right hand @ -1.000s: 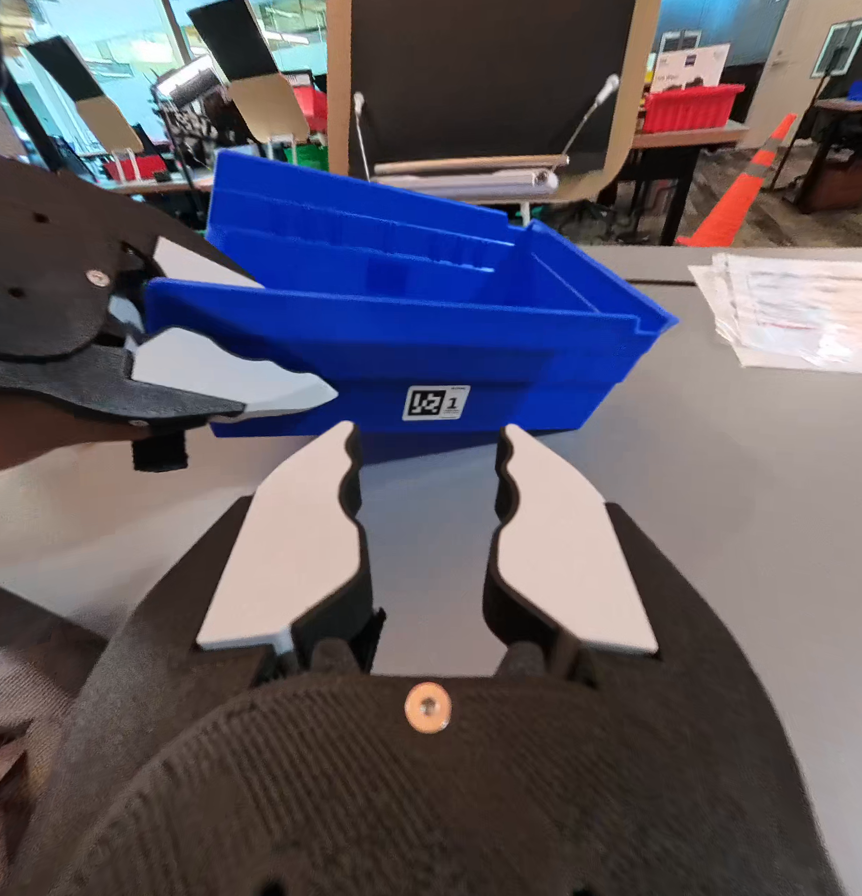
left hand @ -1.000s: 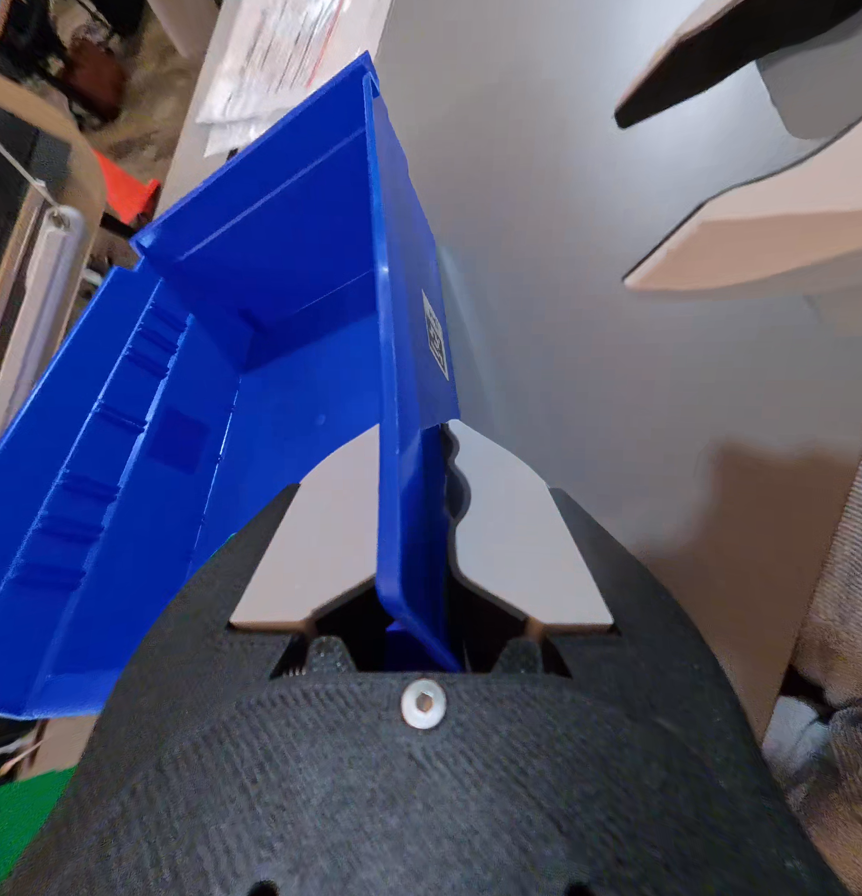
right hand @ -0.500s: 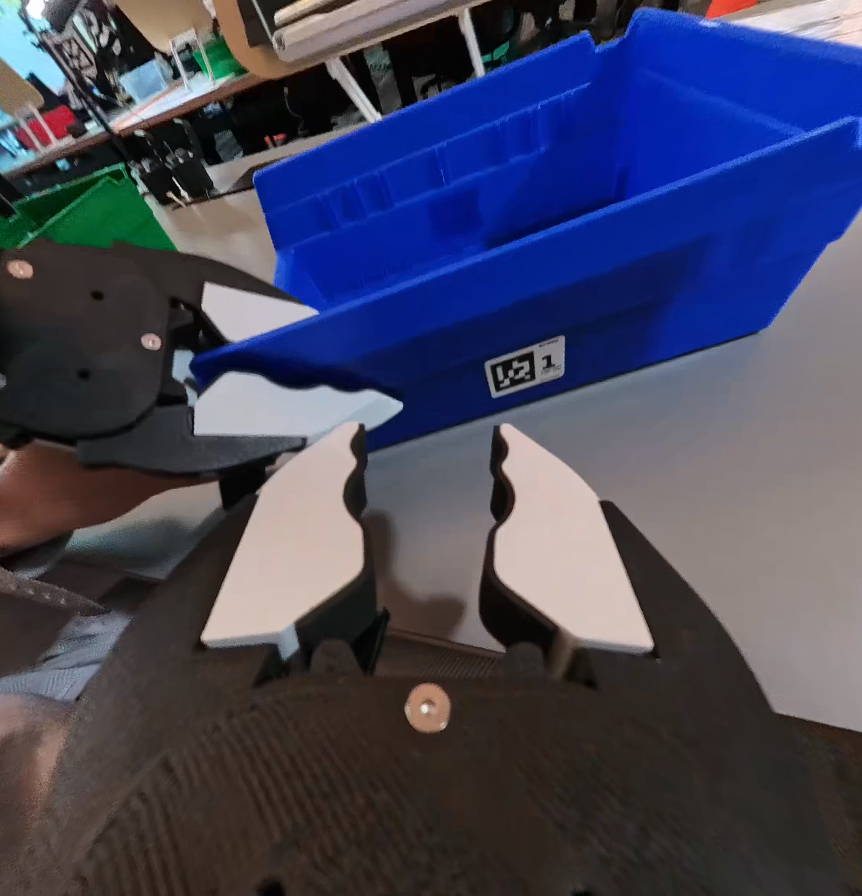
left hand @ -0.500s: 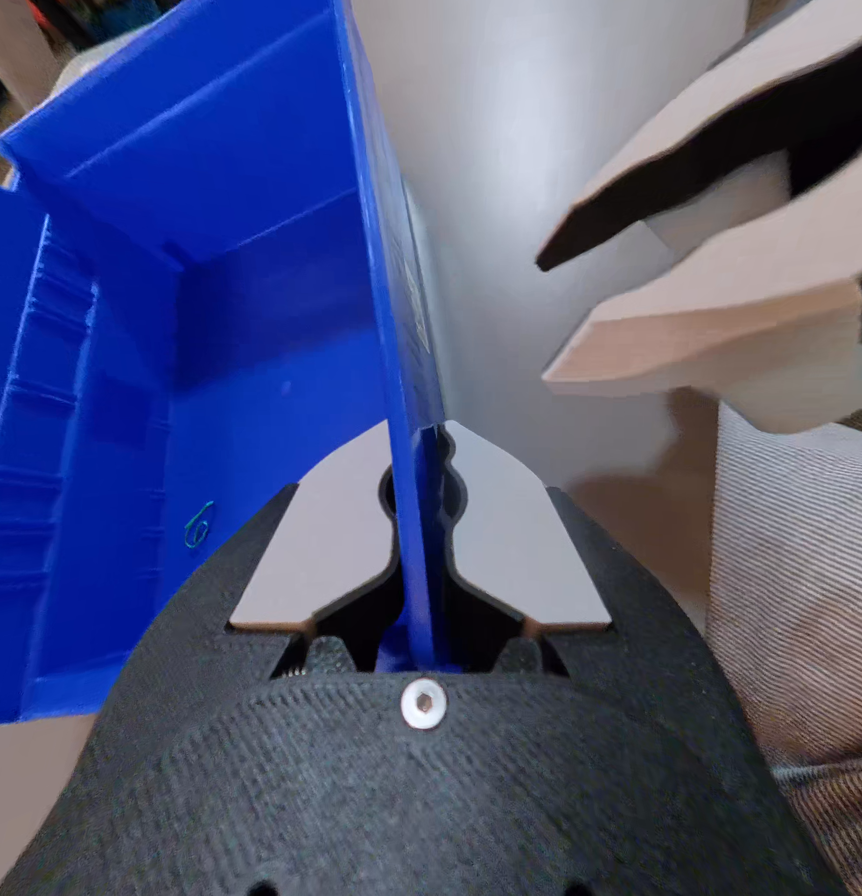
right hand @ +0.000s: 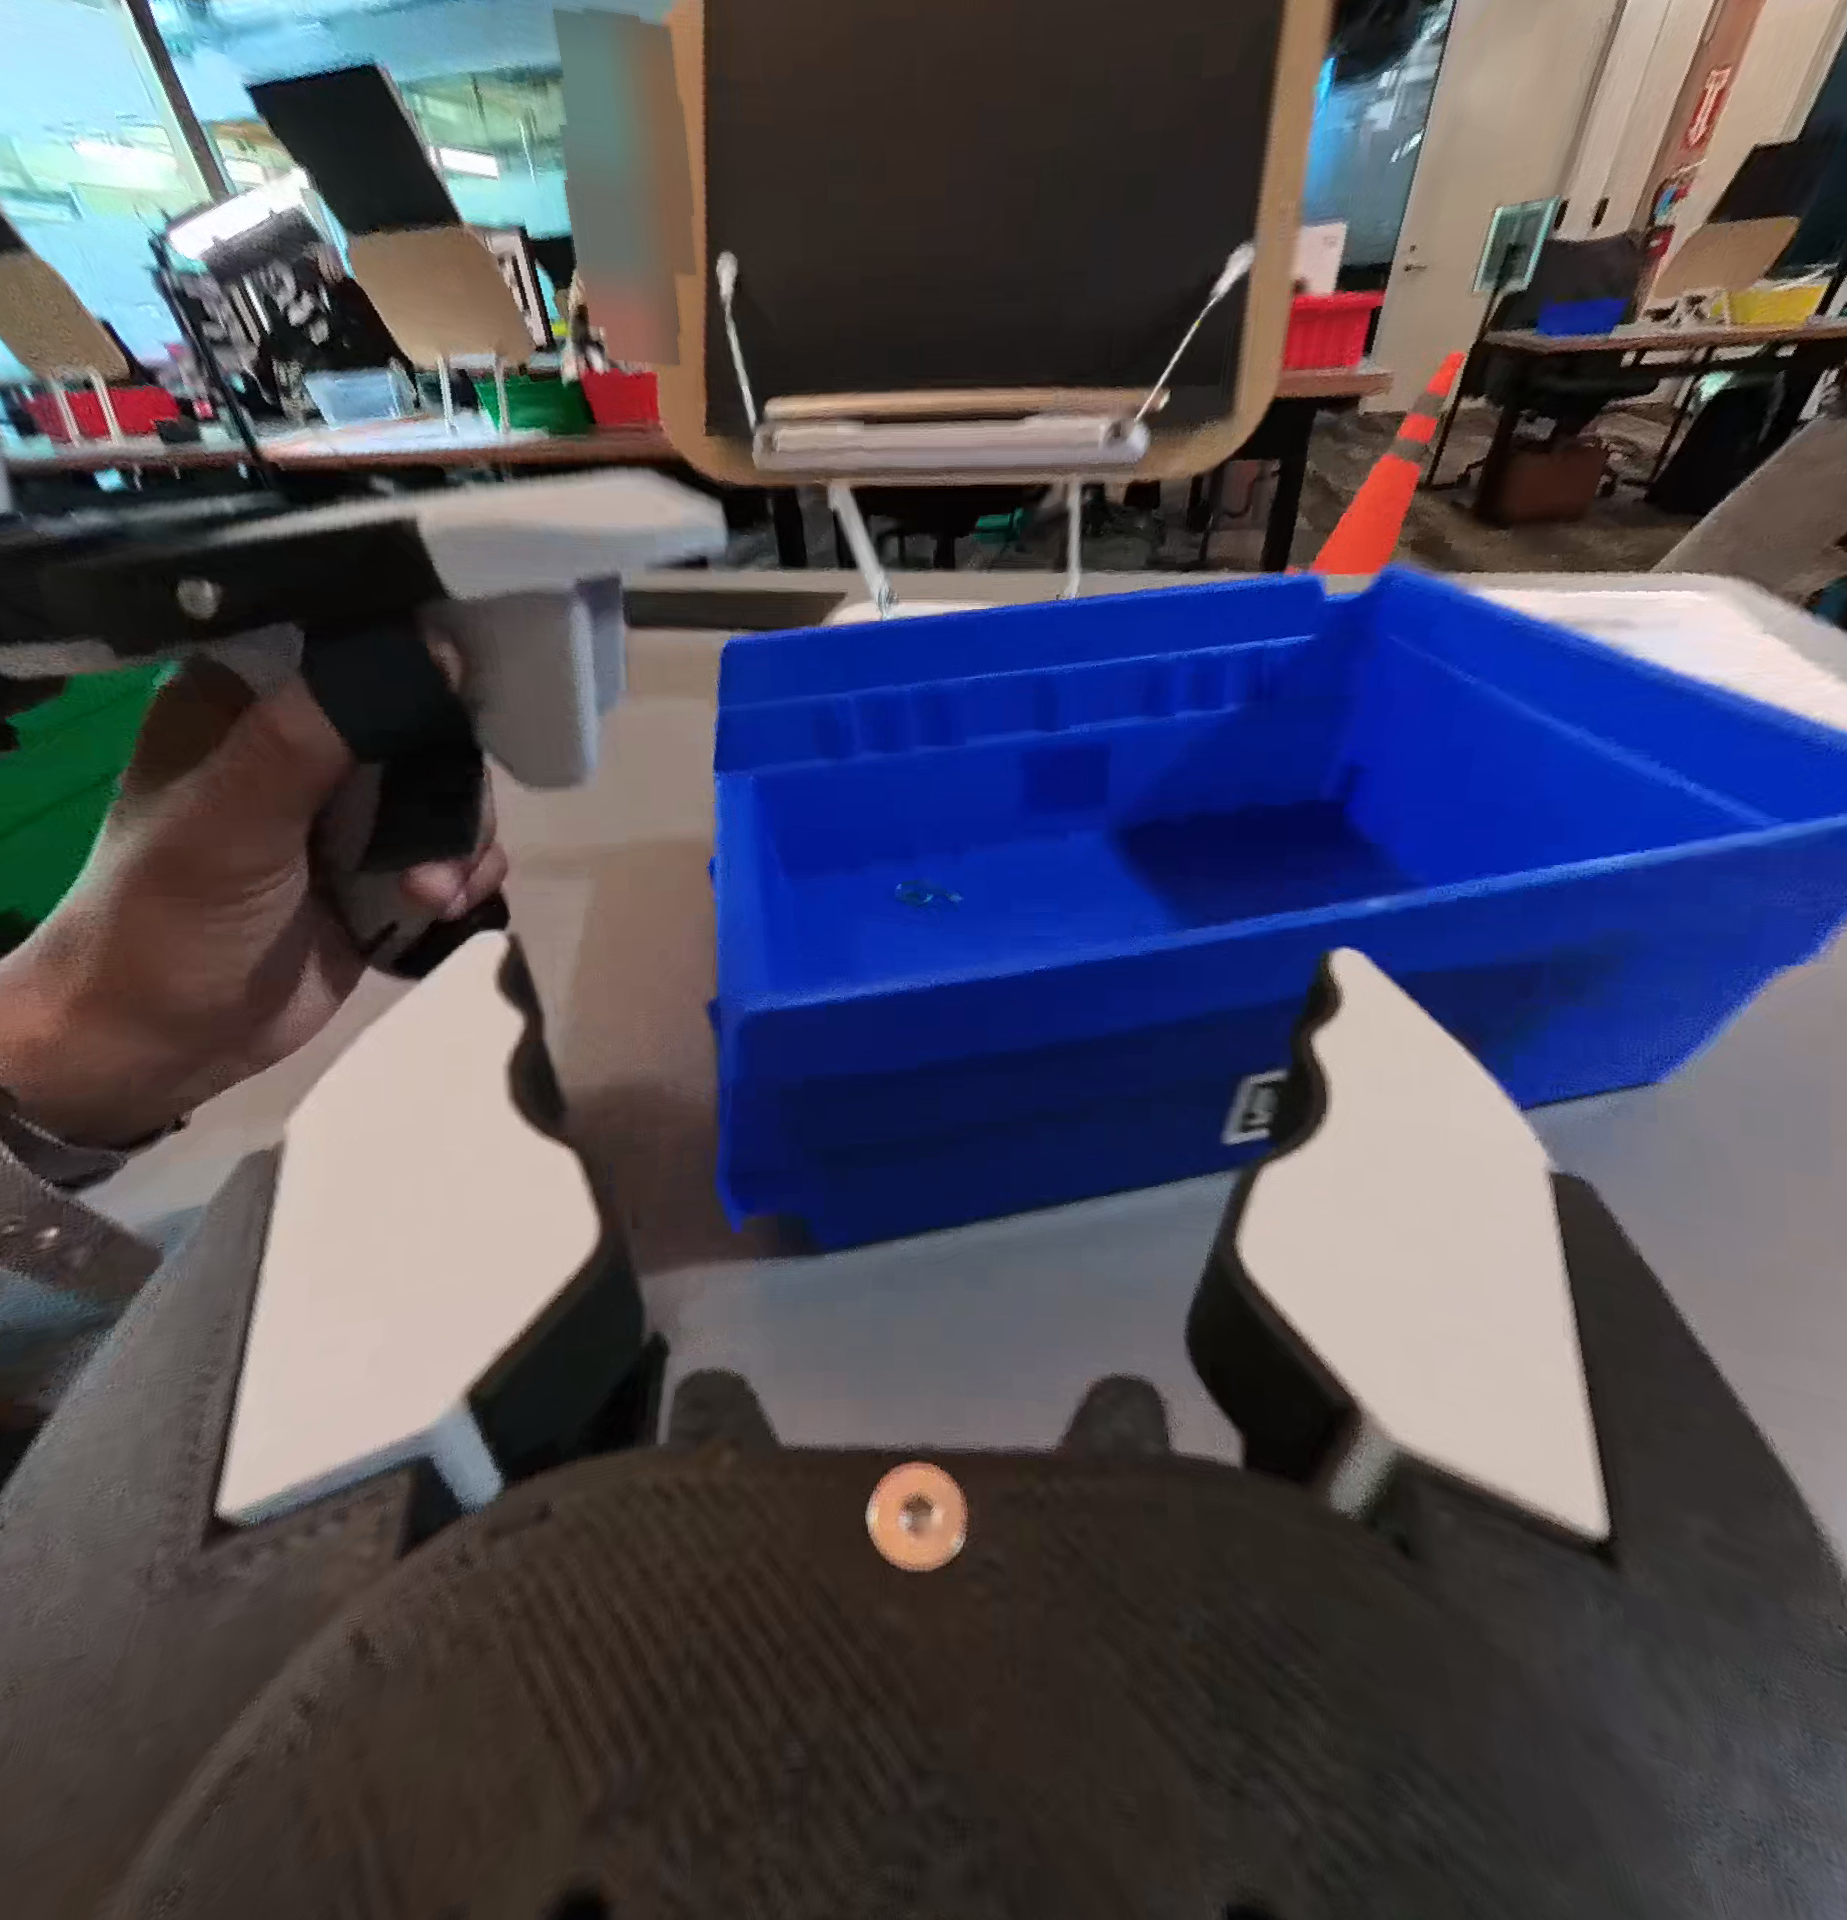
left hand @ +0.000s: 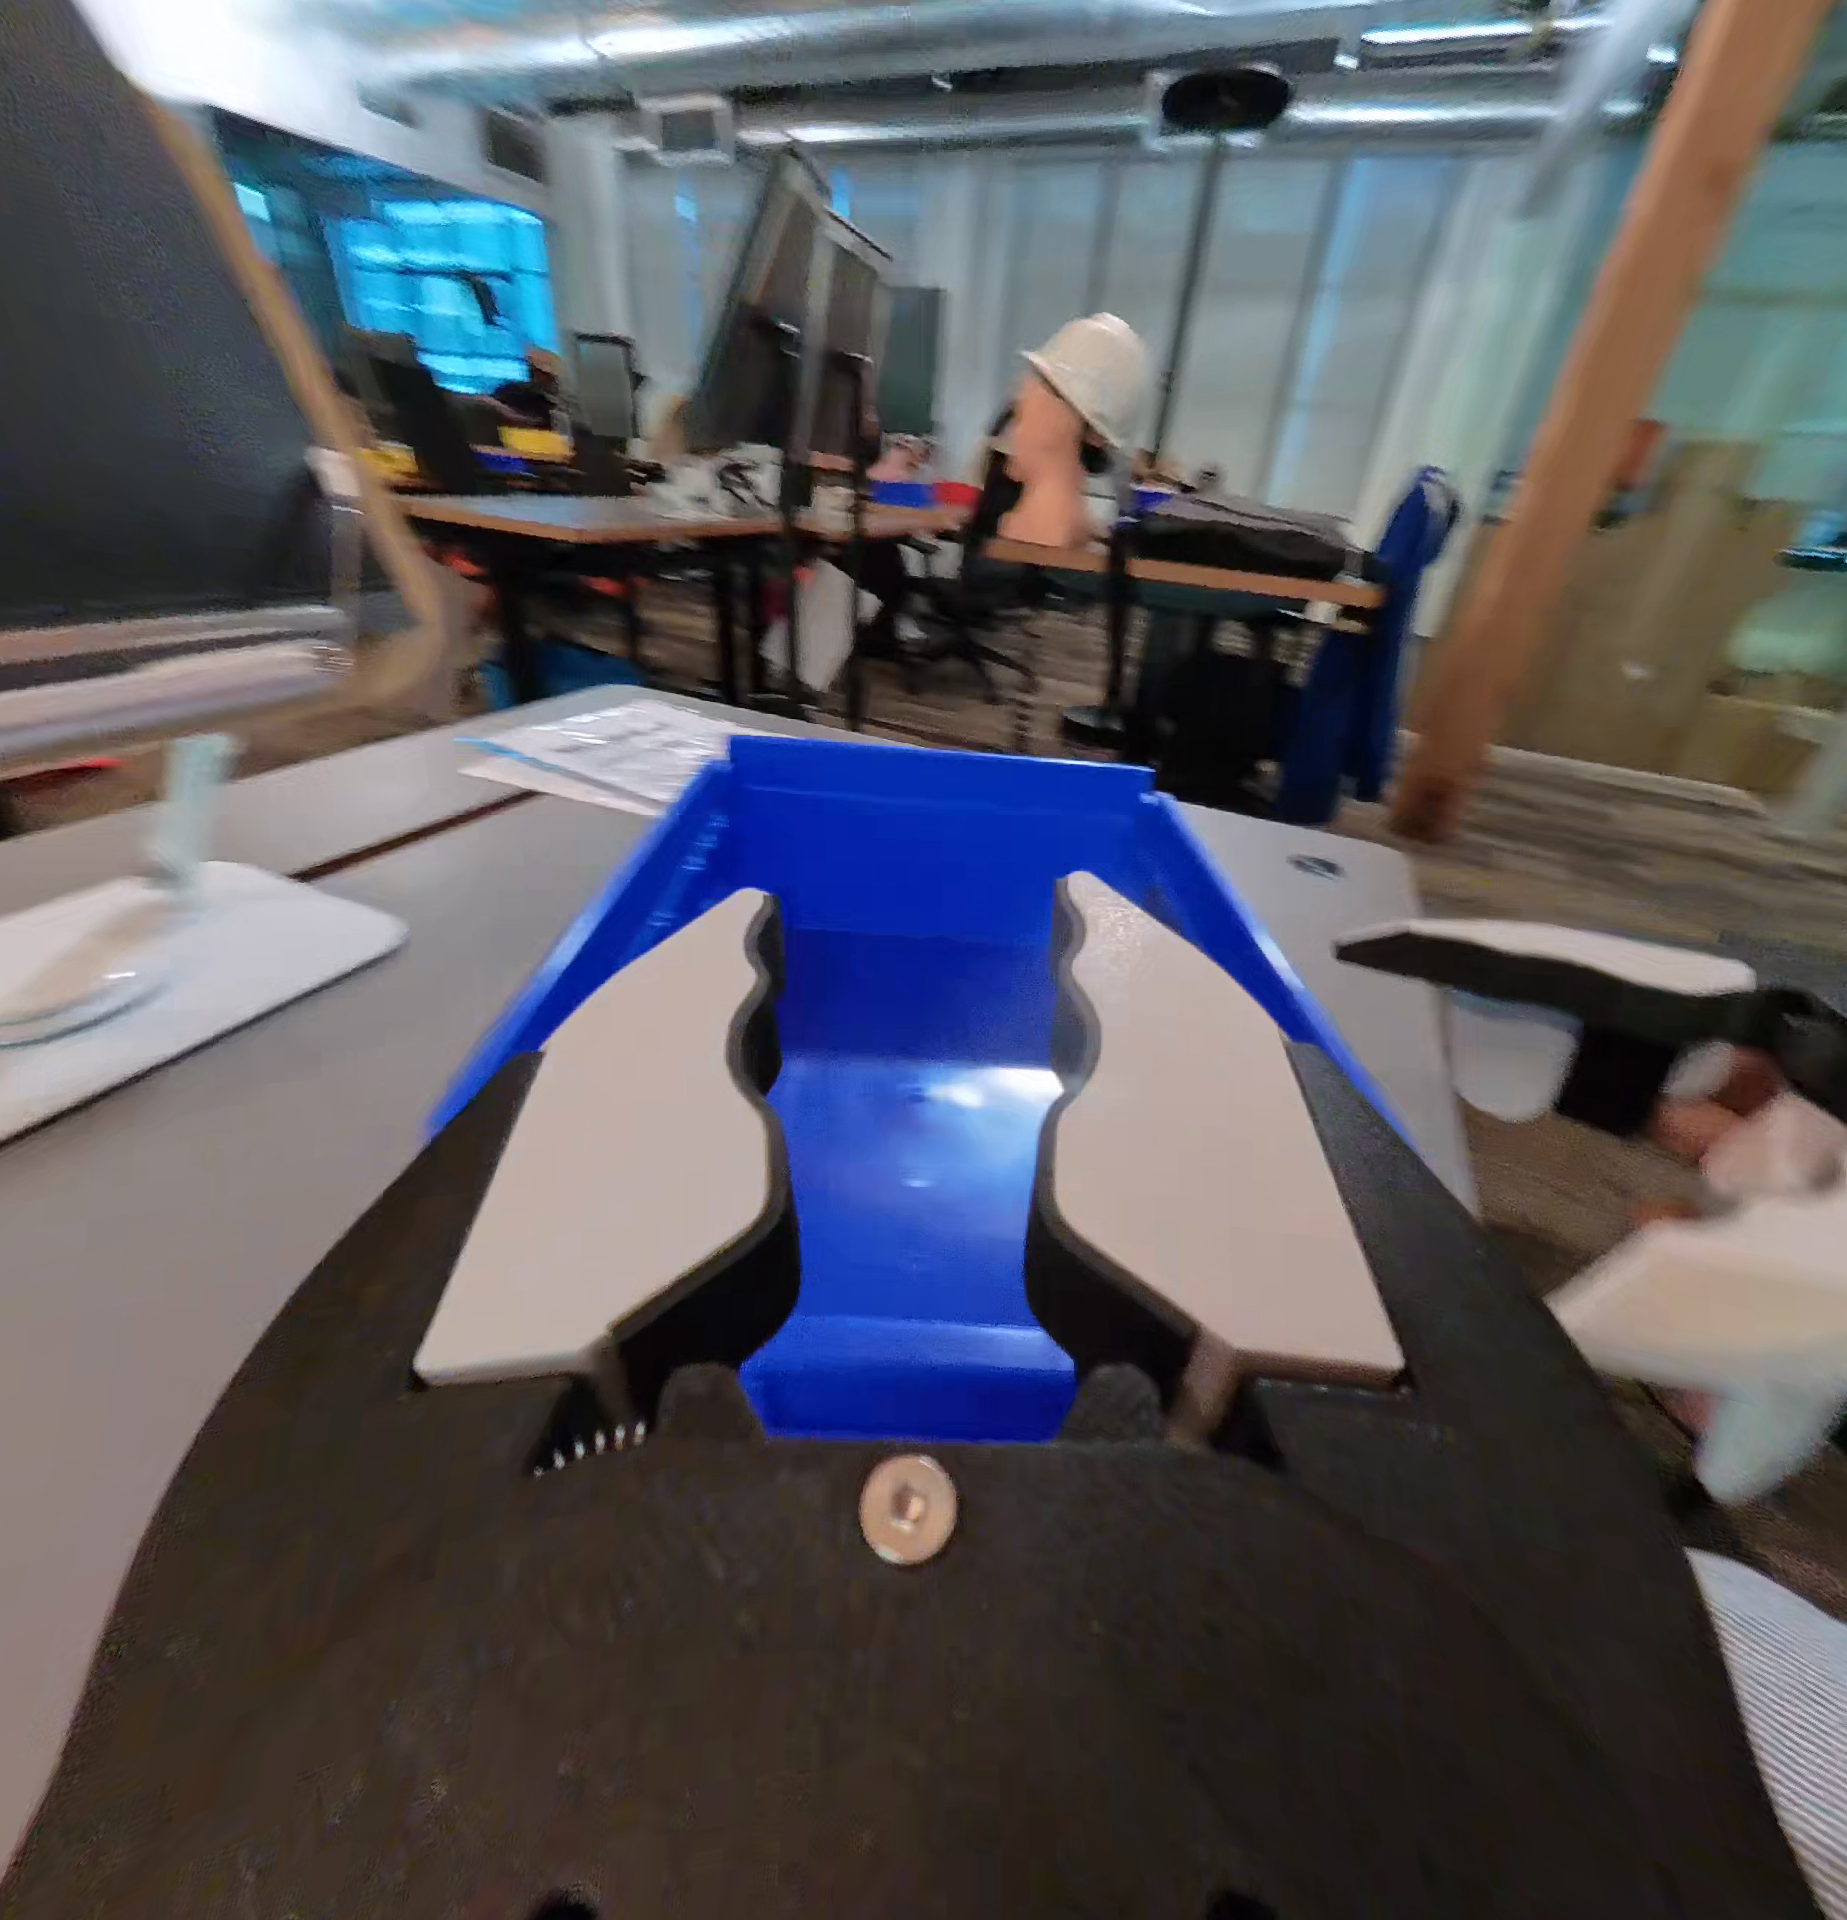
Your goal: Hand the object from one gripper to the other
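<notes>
The blue bin (right hand: 1262, 914) sits on the grey desk (right hand: 1677, 1195) near its right edge. The left gripper (left hand: 914, 1039) hangs over it, jaws parted, gripping nothing. The right gripper (right hand: 919, 1060) gapes wide, just short of the bin's near wall.

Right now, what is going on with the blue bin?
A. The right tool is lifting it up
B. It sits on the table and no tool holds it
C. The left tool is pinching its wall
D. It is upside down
B: the blue bin rests upright on the grey table, while the left tool and right tool are both open, gripping nothing.
</notes>
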{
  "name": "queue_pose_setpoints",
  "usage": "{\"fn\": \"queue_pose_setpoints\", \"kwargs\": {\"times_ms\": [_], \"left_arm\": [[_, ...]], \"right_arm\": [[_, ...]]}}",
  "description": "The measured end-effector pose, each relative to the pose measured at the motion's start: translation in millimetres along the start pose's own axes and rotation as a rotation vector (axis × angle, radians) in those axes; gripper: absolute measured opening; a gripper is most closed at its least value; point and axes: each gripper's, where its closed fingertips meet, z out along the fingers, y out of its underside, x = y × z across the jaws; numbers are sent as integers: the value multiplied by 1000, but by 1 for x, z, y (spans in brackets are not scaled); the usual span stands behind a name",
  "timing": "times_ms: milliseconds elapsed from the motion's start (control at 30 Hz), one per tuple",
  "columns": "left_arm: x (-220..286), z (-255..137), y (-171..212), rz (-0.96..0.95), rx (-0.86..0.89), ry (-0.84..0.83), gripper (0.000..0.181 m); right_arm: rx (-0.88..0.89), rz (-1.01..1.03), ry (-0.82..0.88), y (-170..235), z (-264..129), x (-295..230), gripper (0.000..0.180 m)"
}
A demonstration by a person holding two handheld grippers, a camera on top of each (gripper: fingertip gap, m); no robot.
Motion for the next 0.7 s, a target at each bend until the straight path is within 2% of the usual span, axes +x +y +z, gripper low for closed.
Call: {"fn": "queue_pose_setpoints", "kwargs": {"times_ms": [100, 200, 233, 267, 333, 400, 533, 600, 700], "left_arm": [[-32, -7, 3, 2, -16, -101, 61], [-47, -12, 11, -13, -32, -144, 61], [-50, -12, 13, -25, -31, -149, 61], [-52, -12, 16, -39, -35, -149, 61], [-55, -12, 20, -55, -44, -151, 61], [-58, -13, 23, -65, -43, -154, 61], [-60, -12, 25, -90, -45, -141, 62], [-61, -11, 28, -101, -54, -133, 62], [-61, -10, 29, -116, -55, -121, 62]], "right_arm": [[-88, 25, 10, 9, 21, -5, 143], [-197, -22, 59, 25, 26, 21, 127], [-219, -11, 36, 29, 26, 28, 134], [-228, 26, 1, 30, 23, 32, 123], [-232, 77, 10, 29, 17, 57, 71], [-243, 98, 48, 30, 9, 94, 41], [-219, 149, 94, 28, -7, 183, 16], [-215, 133, 161, 27, -21, 232, 13], [-166, 230, 227, 27, -44, 286, 9]]}}
